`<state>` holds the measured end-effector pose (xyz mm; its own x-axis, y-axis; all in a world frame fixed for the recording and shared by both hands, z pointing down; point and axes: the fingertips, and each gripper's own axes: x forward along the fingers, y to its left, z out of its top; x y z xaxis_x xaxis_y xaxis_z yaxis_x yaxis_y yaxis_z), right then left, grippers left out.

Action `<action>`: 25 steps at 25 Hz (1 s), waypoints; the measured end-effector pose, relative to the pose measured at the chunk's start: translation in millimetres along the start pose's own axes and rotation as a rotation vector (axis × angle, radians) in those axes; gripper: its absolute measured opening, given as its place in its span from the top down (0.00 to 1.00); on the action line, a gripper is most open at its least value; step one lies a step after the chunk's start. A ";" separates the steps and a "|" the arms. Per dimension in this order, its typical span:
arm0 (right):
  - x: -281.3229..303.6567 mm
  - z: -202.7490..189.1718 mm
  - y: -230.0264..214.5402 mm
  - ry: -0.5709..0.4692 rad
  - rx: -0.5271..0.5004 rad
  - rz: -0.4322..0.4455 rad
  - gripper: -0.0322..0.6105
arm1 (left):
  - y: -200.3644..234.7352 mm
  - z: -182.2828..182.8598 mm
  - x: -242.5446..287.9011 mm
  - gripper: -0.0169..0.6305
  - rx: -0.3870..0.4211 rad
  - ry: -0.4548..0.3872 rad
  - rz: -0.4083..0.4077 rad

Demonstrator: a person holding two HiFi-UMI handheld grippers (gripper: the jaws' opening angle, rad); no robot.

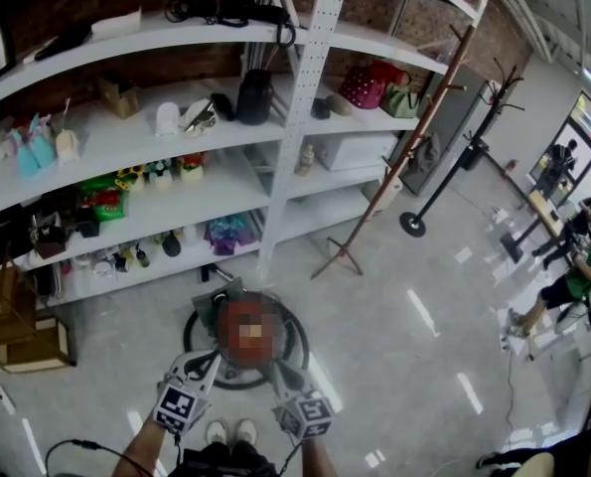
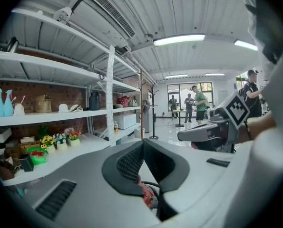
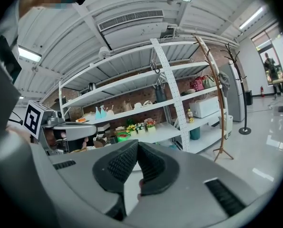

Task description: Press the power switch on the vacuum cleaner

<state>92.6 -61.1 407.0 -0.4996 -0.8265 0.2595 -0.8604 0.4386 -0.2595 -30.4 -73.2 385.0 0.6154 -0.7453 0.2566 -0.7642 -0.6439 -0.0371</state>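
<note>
Task's thing: round red-brown drum vacuum cleaner (image 1: pixel 245 308) with a black ring base, standing on the pale glossy floor (image 1: pixel 404 296). It is just ahead of the person's white shoes (image 1: pixel 230 431) and in front of the white shelving unit (image 1: pixel 310 117). A mosaic patch covers the top of the drum. The power switch can't be made out in any view.

Key relation: the vacuum lies directly below and slightly forward of both grippers, centred between them.
- The left gripper (image 1: pixel 212 359) has its tips over the drum's near-left edge.
- The right gripper (image 1: pixel 273 368) has its tips over the near-right edge.
- Neither is clearly nearer, and I can't tell whether either touches the drum.

Left gripper view: the left gripper (image 2: pixel 142 144) has its dark ribbed pads pressed together at the tips, with nothing pinched. A bit of the red drum (image 2: pixel 146 194) and a black cable show low in the gap behind the tips, so the vacuum sits under the jaws, not ahead of them.

Right gripper view: the right gripper (image 3: pixel 137 144) is likewise closed tip to tip and empty.

Both gripper views look out level at the shelving and the ceiling, so the long axis of each gripper runs forward, not down.

Judgement: the press has not begun. The next move calls for tipping one closed gripper nose-down onto the drum top, and which one depends on which side the switch is on.
</note>
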 end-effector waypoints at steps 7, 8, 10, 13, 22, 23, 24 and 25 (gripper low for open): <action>-4.4 19.5 11.7 -0.033 -0.016 0.003 0.93 | 0.9 17.2 -7.6 0.96 0.012 -0.035 0.004; -5.8 21.3 13.3 -0.037 -0.018 0.005 0.93 | 0.2 19.5 -8.3 0.96 0.017 -0.037 0.000; -8.4 24.0 15.6 -0.044 -0.014 0.009 0.93 | -1.8 23.6 -8.8 0.96 0.027 -0.033 -0.014; -12.4 31.3 16.3 -0.054 -0.027 0.004 0.93 | -3.6 34.5 -8.1 0.96 0.038 -0.048 -0.026; -19.8 55.0 20.4 -0.094 -0.047 -0.001 0.93 | -0.9 64.1 -11.9 0.96 0.063 -0.108 -0.025; -21.6 58.1 21.3 -0.097 -0.052 0.002 0.93 | -1.3 67.9 -13.4 0.96 0.066 -0.117 -0.021; -23.2 62.2 23.0 -0.101 -0.057 0.005 0.93 | -1.1 71.2 -15.0 0.96 0.069 -0.125 -0.017; -24.9 65.8 24.4 -0.105 -0.060 0.004 0.93 | -0.6 73.9 -16.7 0.96 0.072 -0.131 -0.013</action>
<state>90.7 -53.0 333.0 -0.4924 -0.8558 0.1586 -0.8645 0.4596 -0.2037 -25.9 -73.1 309.3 0.6490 -0.7497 0.1291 -0.7428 -0.6612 -0.1053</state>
